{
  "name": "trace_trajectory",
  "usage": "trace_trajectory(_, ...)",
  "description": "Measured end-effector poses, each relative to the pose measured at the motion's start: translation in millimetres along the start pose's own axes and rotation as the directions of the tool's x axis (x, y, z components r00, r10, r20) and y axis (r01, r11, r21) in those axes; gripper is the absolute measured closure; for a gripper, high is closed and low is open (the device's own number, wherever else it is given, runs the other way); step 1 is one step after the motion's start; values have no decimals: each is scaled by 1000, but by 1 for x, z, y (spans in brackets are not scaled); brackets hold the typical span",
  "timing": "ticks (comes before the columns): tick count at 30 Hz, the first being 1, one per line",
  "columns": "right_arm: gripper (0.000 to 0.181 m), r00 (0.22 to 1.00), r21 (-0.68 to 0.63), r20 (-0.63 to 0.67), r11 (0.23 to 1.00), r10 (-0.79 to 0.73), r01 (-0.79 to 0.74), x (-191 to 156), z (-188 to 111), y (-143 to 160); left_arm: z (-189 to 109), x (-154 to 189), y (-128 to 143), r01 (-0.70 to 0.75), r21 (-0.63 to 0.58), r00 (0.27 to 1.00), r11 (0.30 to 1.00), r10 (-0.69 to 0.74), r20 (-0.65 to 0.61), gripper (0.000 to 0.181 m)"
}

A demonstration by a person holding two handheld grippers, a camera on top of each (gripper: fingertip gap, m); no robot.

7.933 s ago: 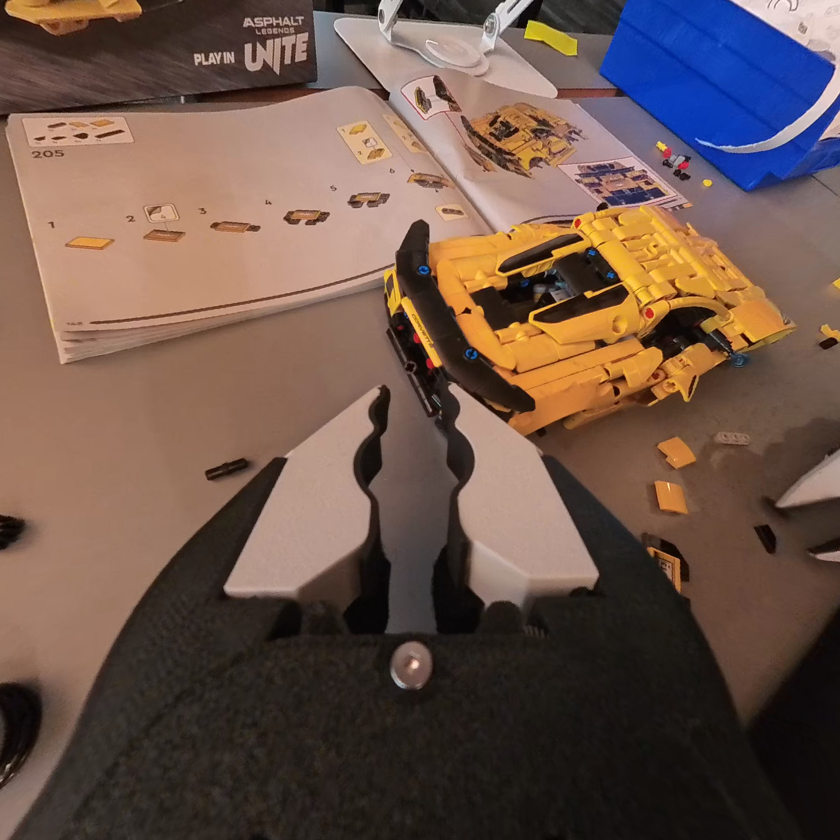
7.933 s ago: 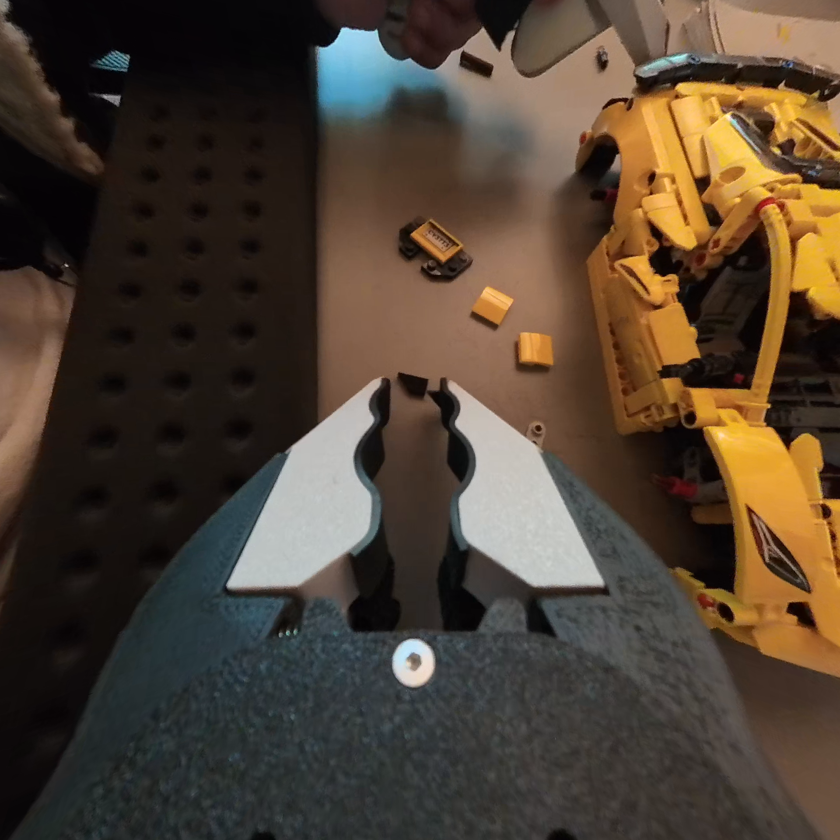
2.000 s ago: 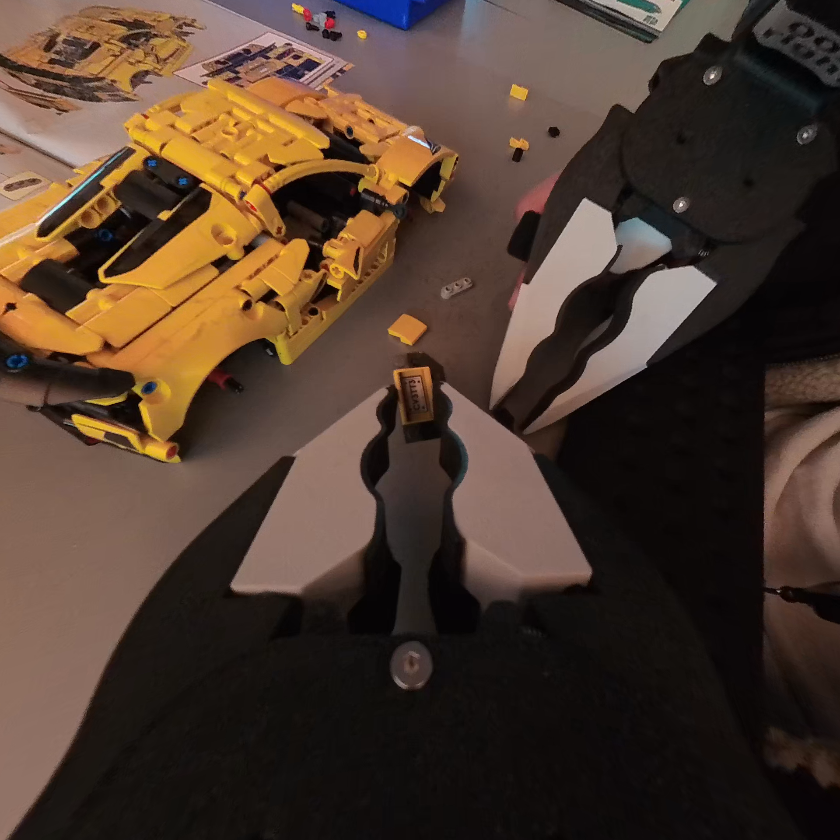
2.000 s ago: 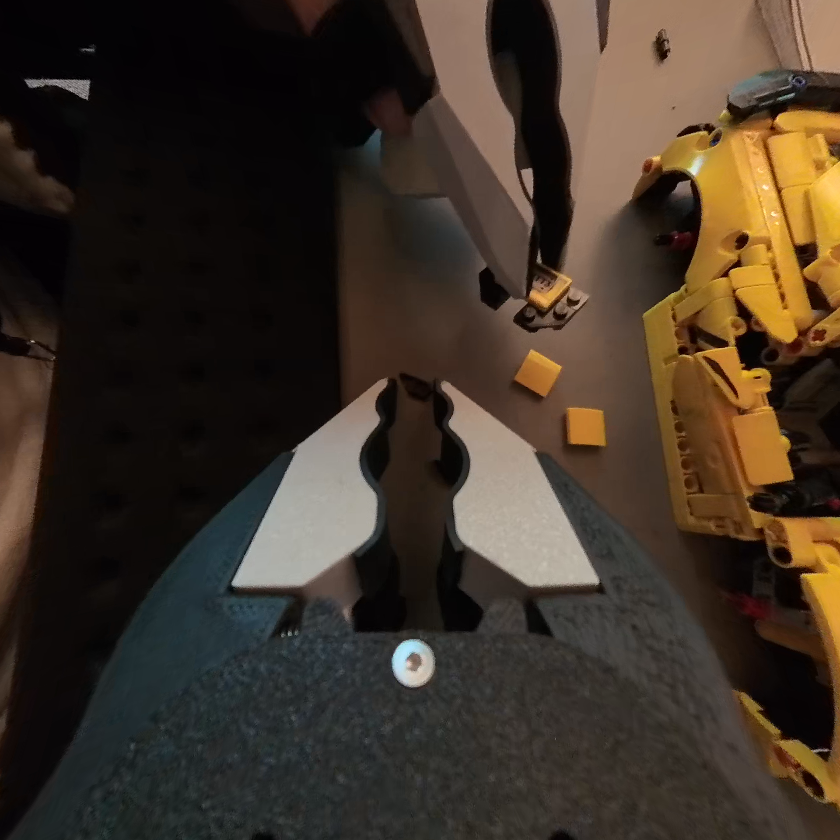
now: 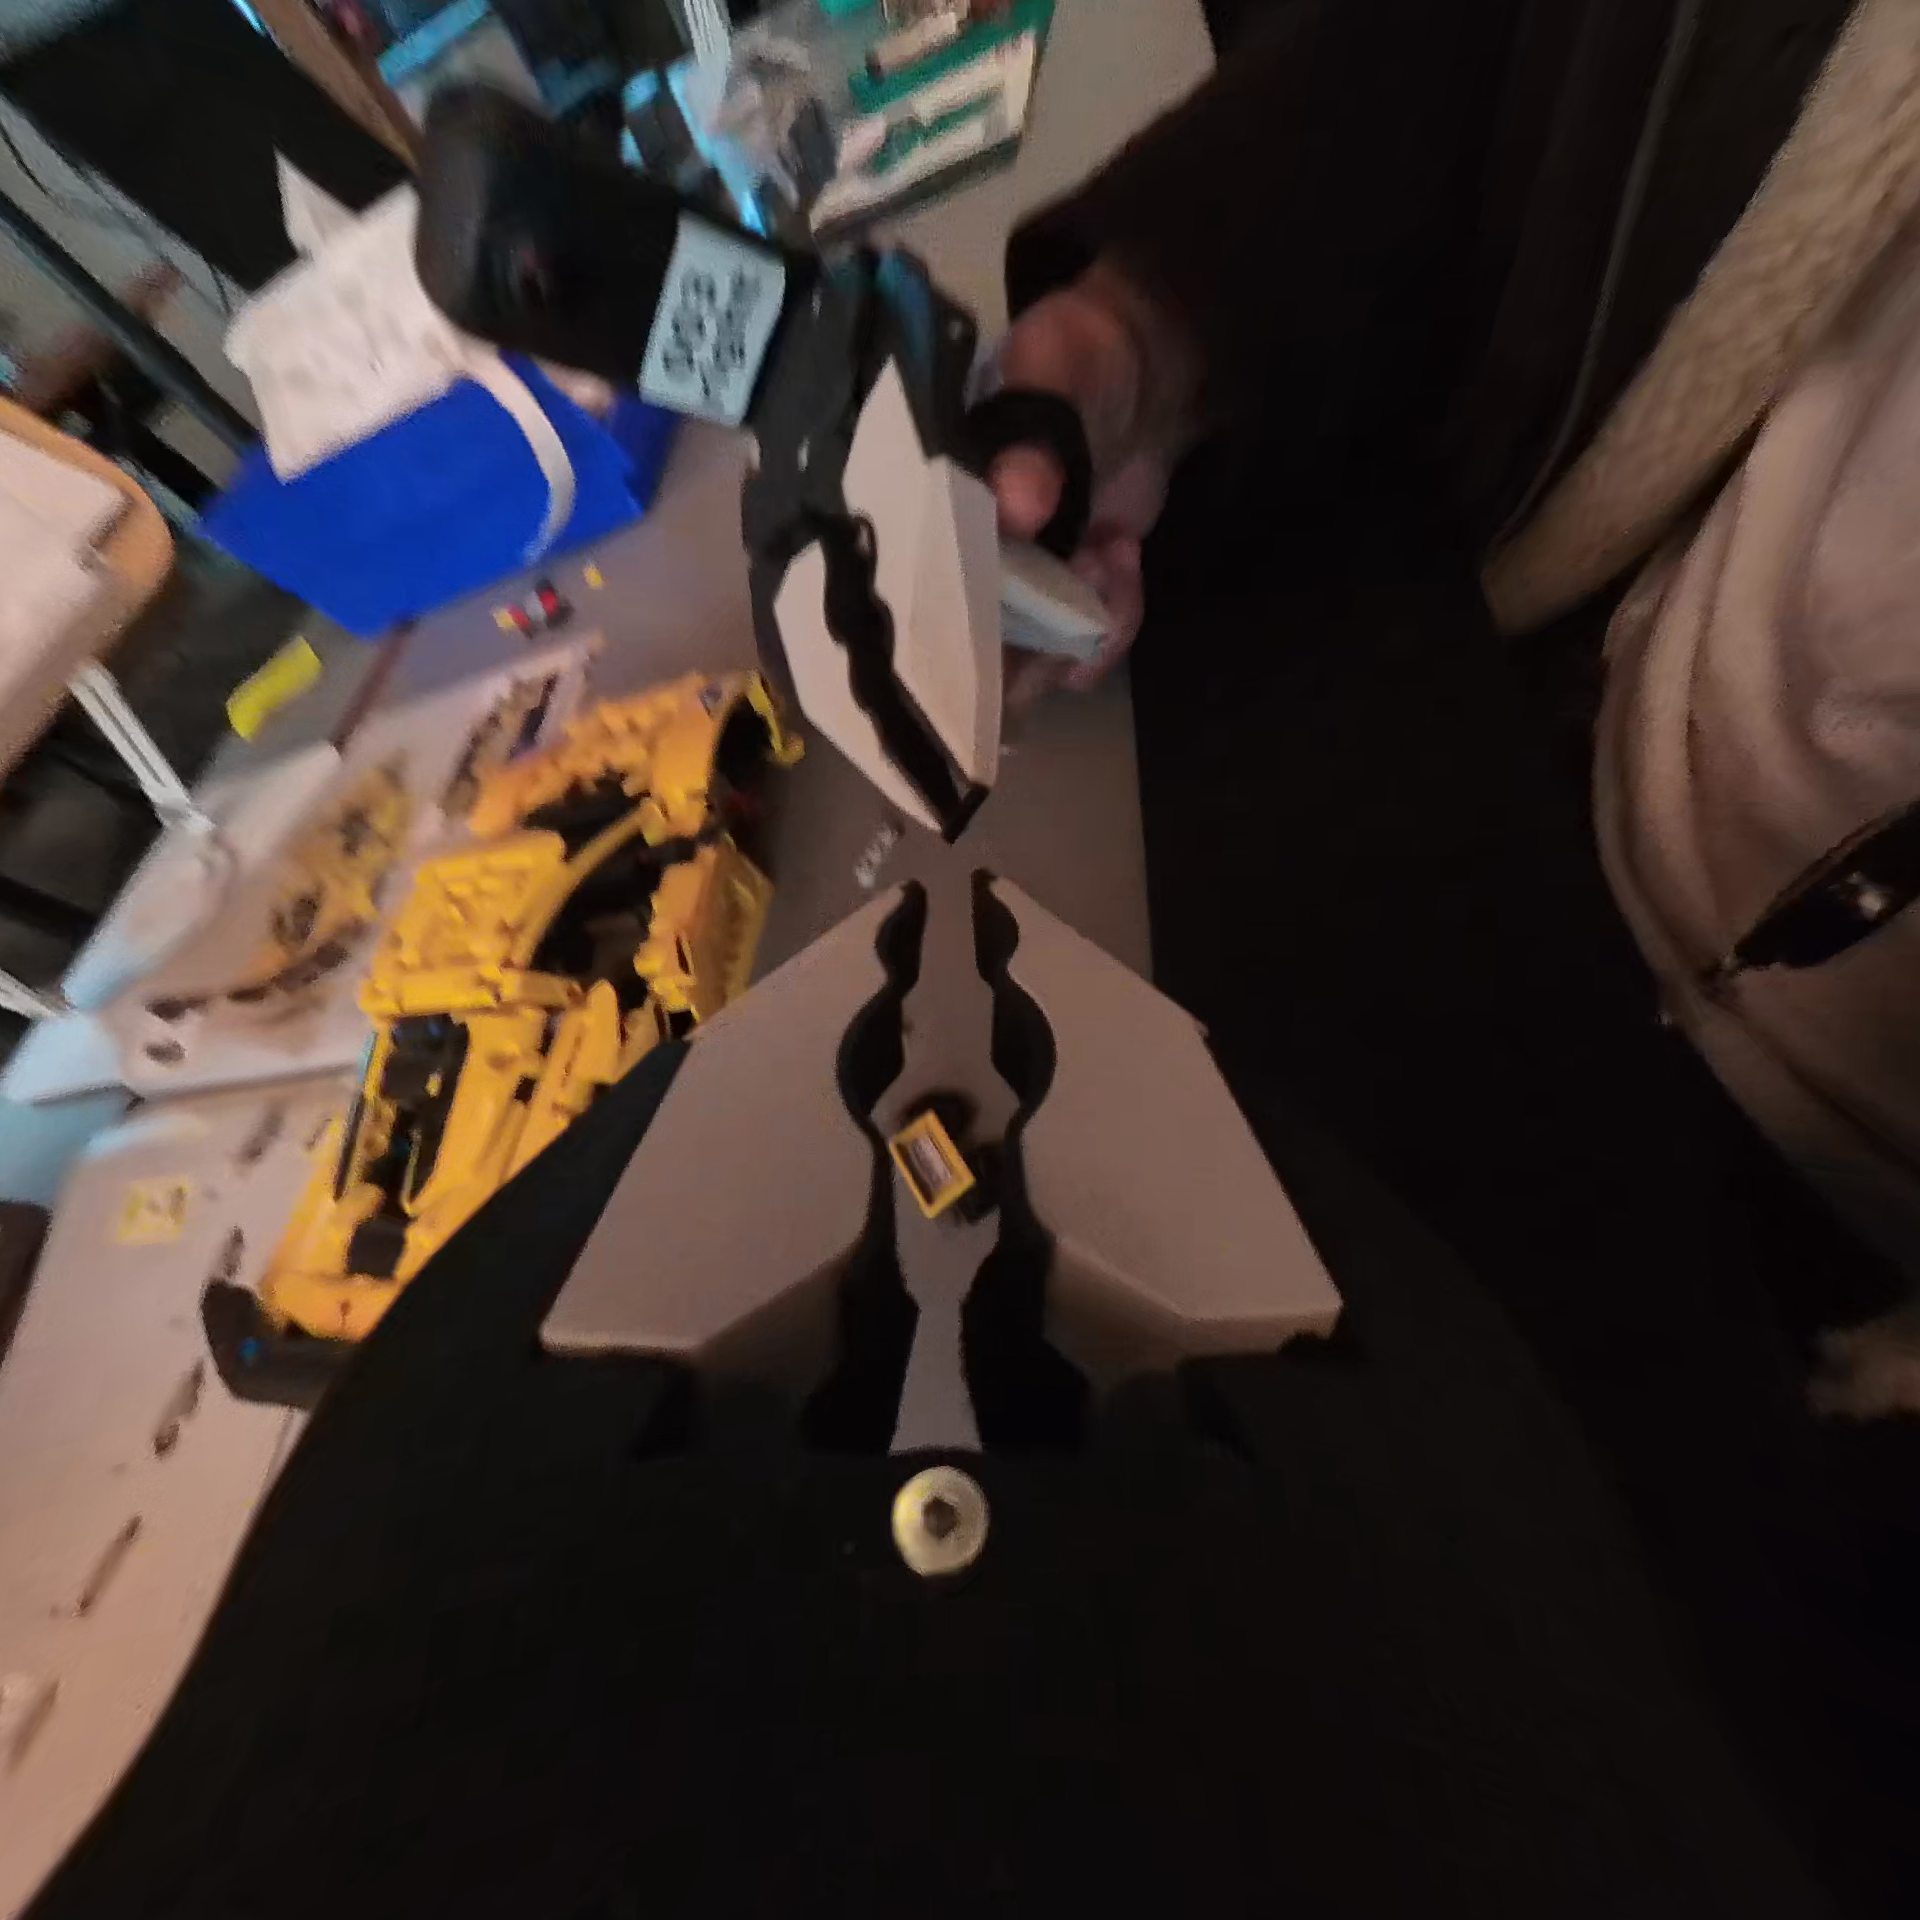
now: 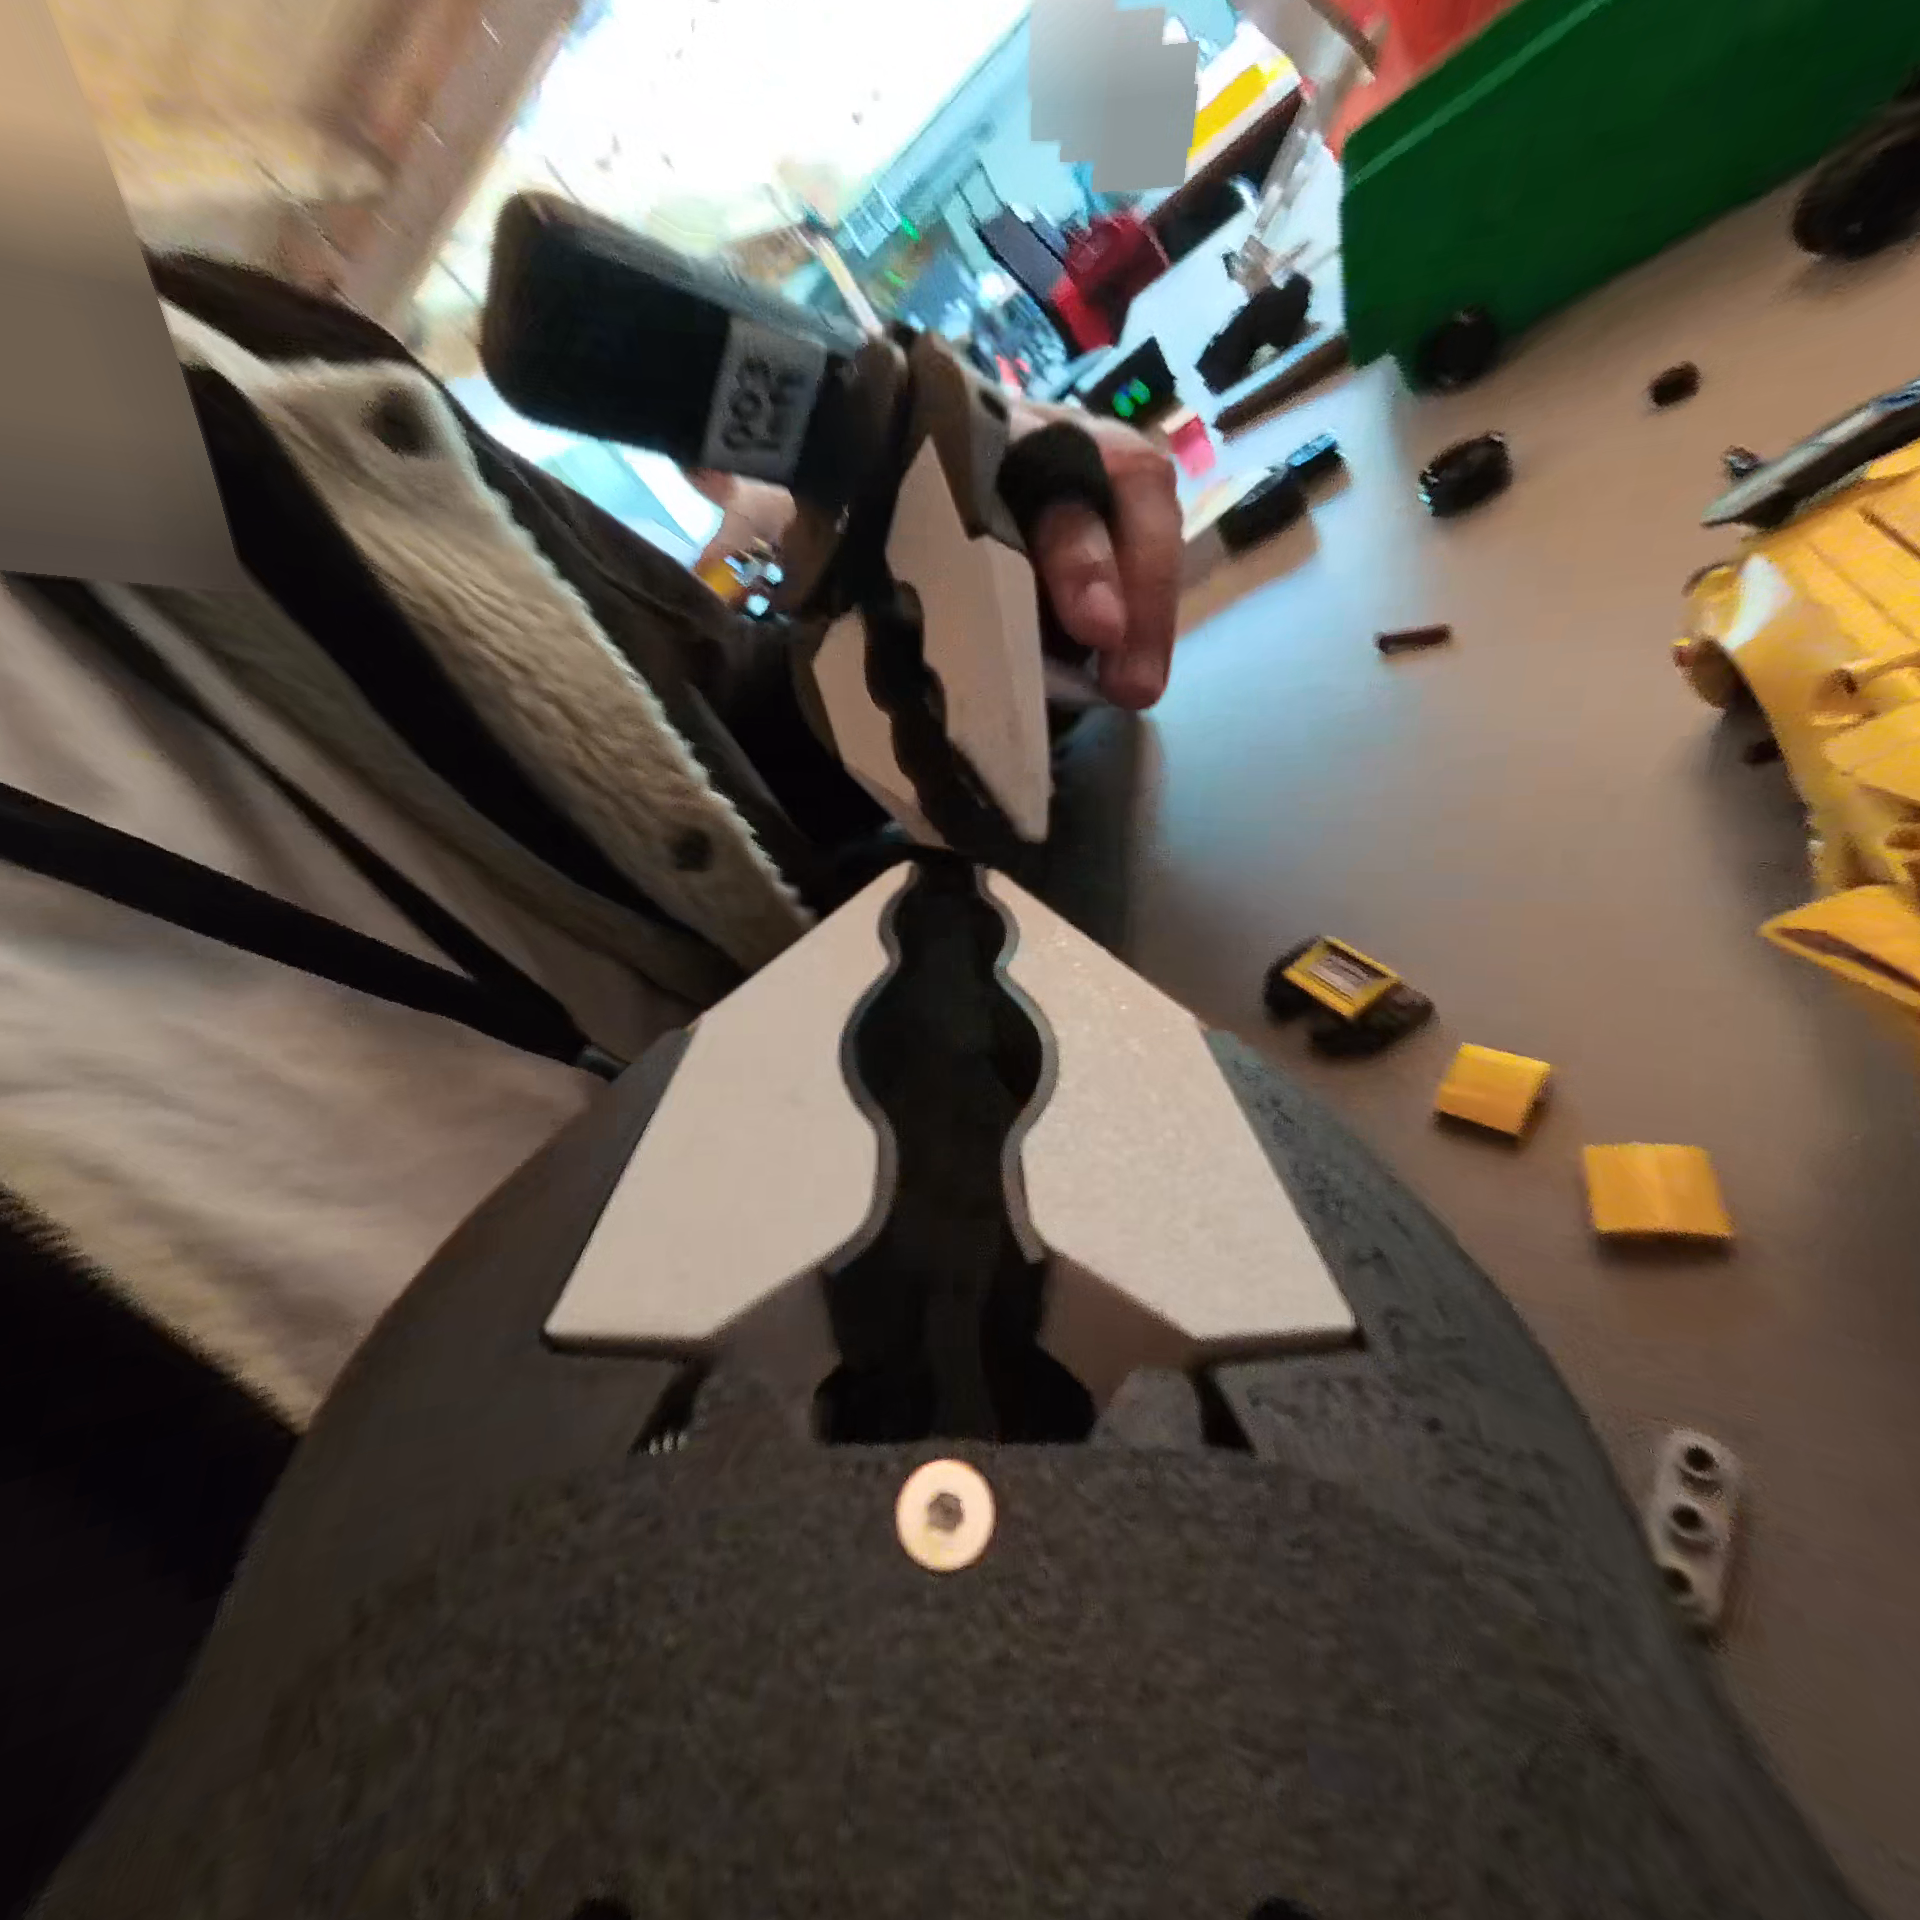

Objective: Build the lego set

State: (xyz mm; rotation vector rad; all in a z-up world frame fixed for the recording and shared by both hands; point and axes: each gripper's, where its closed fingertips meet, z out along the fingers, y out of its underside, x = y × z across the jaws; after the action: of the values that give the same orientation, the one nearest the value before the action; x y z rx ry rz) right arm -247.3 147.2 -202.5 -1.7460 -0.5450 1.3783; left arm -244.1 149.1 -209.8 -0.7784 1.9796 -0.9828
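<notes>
- Most of the build looks done: yellow car stands on the worktop with body panels, roof and rear wing fitted; open instruction booklet lies beside it.
- Left to do, judged from loose parts: black-and-yellow plate sub-assy lies flat on the worktop, apart from the car. 2 yellow curved tiles lie just beside it, unfitted. Grey 3-hole piece and black pin are also loose.
- Est. status: late stage, small trim parts outstanding. No wheels visible on the car in either view; blur prevents confirmation.
- Both grippers are raised above the worktop near its front edge, tip to tip, almost touching.
- Left gripper: fingers narrow, a thin slit at the tips. Worktop shows through the slit; nothing seen clamped. The sub-assy appears through the wider pocket between the fingers but, per the right wrist view, it rests on the worktop below, not in the grip.
- Right gripper: fingers narrow, tips nearly closed. The gap is dark; cannot tell whether a small black part sits between them. The left wrist view shows a dark block at the tip, which may be pad or part.
- Neither gripper touches the car.
</notes>
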Motion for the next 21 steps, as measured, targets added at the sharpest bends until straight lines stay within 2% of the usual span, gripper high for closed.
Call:
trace_trajectory(3, 174, 997, 24, 67, 999, 45, -46, -7, -1, -3, 3, 5, -11, 22, 33, 998, 999, -21, -53, 173)
trace_trajectory(14, 175, 993, -5, 82, 997, 80, -80, -6, 1, 1, 3, 5, -14, 53, 76, 997, 996, -49, -63, 176)
trace_trajectory(16, 174, 997, -2, 40, 998, 61, -61, -1, 1, 1, 4, 1, -11, 131, 60, 989, 990, -126, -77, 178)
trace_trajectory(18, 170, 1000, 4, -20, 1000, -2, 2, 4, -1, -1, 5, -3, -6, 275, 41, 956, 960, -269, -120, 178)
trace_trajectory(21, 160, 950, -20, -187, 967, -251, 252, 13, -2, -6, 2, -6, 1, 545, -12, 810, 838, -530, -251, 179)
